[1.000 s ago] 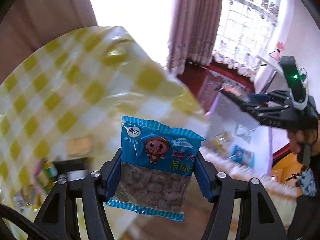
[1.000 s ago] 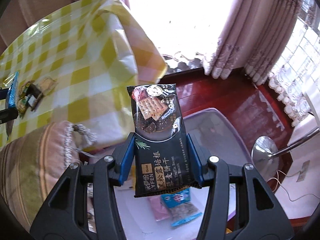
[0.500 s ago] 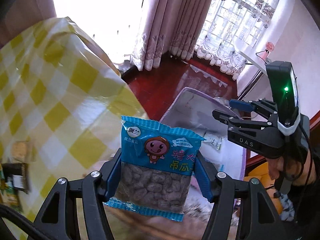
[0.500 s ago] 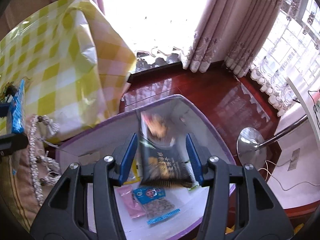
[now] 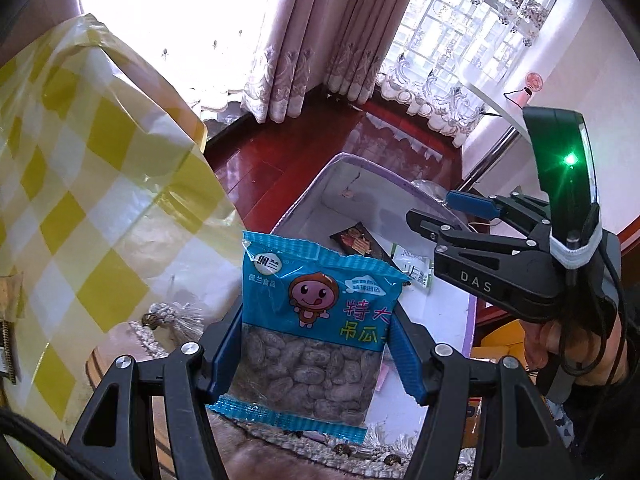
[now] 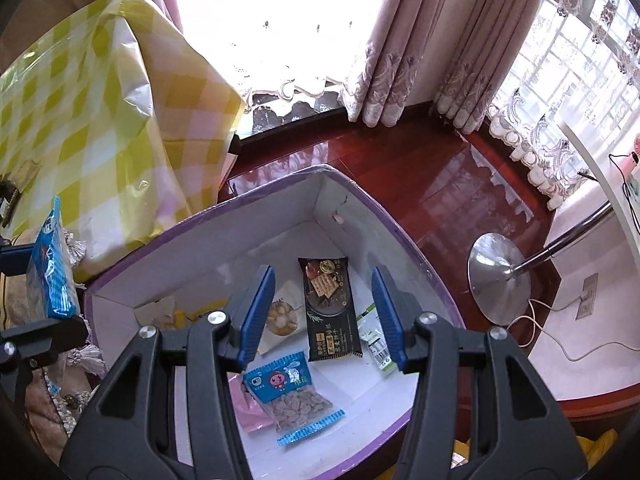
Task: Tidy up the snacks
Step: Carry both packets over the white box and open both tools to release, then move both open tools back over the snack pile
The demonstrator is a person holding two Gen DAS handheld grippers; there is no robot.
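The left gripper (image 5: pixel 316 344) pinches a blue seed packet (image 5: pixel 312 320); the right gripper (image 6: pixel 324 316), jaws just opening and spread empty, hangs over the purple-rimmed box (image 6: pixel 420 248) holding the black cracker packet (image 6: pixel 330 312).

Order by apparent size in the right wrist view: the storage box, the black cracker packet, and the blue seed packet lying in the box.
1. storage box, by far the largest.
2. black cracker packet.
3. blue seed packet, slightly smaller; it lies nearer the camera, so ranks two and three are unsure.
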